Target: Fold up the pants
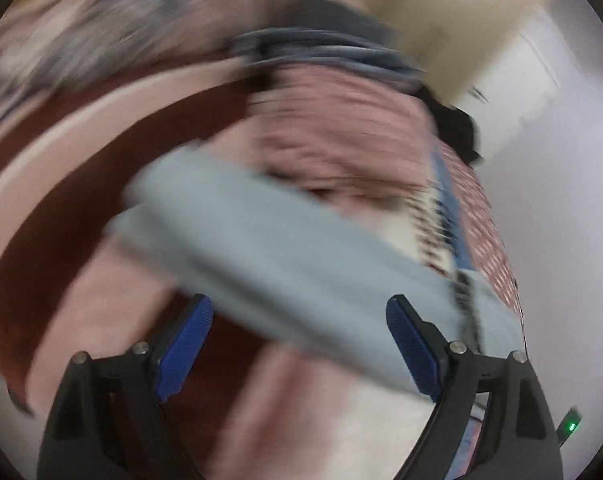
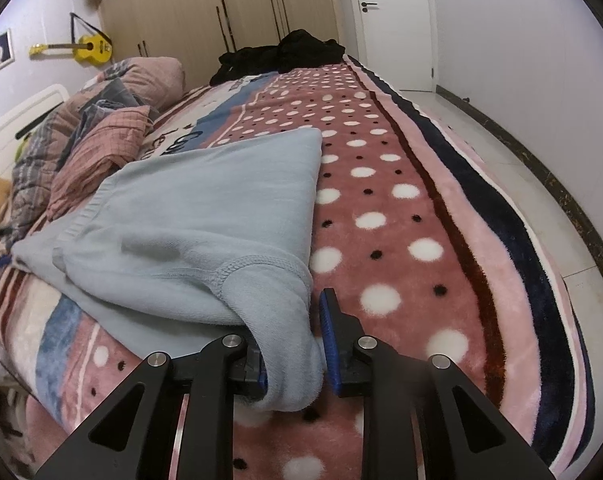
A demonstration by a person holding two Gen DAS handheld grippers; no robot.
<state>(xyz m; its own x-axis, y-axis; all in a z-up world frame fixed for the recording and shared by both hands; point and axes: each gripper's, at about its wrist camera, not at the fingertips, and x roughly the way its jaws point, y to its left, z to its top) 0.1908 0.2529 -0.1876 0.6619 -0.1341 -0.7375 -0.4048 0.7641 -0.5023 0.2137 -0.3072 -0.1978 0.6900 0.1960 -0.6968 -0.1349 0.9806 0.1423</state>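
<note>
Light blue pants (image 2: 205,208) lie folded on the pink dotted blanket (image 2: 401,240) of a bed. My right gripper (image 2: 291,336) has a bunched end of the pants between its blue pads; the right pad (image 2: 327,344) stands a little off the cloth, so the grip looks loose. In the left wrist view, which is badly motion-blurred, the pants (image 1: 269,252) stretch across just beyond my left gripper (image 1: 299,344). Its jaws are wide apart and hold nothing.
Pillows and a crumpled quilt (image 2: 101,120) lie at the bed's left. A pile of black clothes (image 2: 285,54) sits at the far end. Wardrobes (image 2: 229,12) and a door (image 2: 393,20) stand behind. Tiled floor (image 2: 521,184) runs along the right bed edge.
</note>
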